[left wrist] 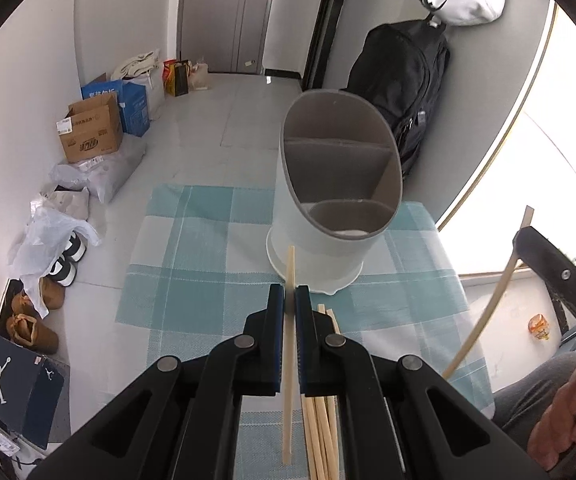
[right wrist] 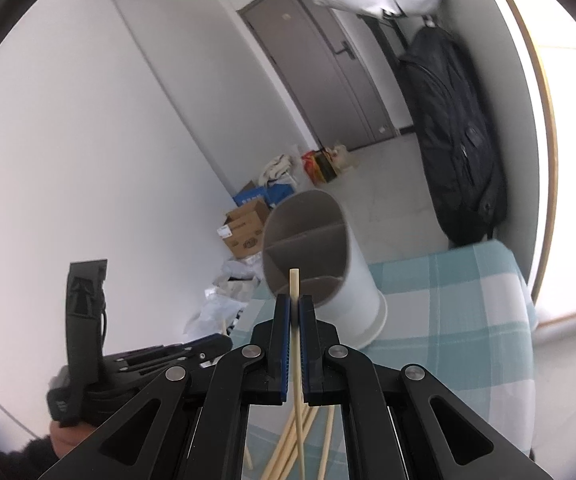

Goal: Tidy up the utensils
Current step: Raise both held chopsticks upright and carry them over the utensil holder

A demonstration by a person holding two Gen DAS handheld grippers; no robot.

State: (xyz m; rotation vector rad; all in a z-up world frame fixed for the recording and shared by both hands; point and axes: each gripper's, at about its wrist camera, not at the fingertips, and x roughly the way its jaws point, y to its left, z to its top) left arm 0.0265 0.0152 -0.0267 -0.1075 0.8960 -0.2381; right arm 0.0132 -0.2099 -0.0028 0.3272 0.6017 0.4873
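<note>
A white utensil holder [left wrist: 328, 236] with grey divided compartments stands on the blue checked cloth [left wrist: 207, 264]; it also shows in the right wrist view [right wrist: 352, 296]. My left gripper [left wrist: 290, 300] is shut on a pale wooden chopstick [left wrist: 289, 360], held above the cloth just in front of the holder. My right gripper [right wrist: 294, 312] is shut on another chopstick [right wrist: 296, 344], its tip before the holder's opening. Several loose chopsticks [left wrist: 322, 432] lie on the cloth below the grippers, seen in the right wrist view too [right wrist: 288, 444]. The right gripper [left wrist: 560, 276] with its chopstick shows at the left view's right edge.
The cloth-covered table stands in a hallway. A black backpack [left wrist: 404, 92] hangs by the wall behind the holder. Cardboard boxes [left wrist: 91, 128], plastic bags [left wrist: 47, 236] and shoes [left wrist: 31, 324] lie on the floor at left. A grey door [left wrist: 227, 12] is at the far end.
</note>
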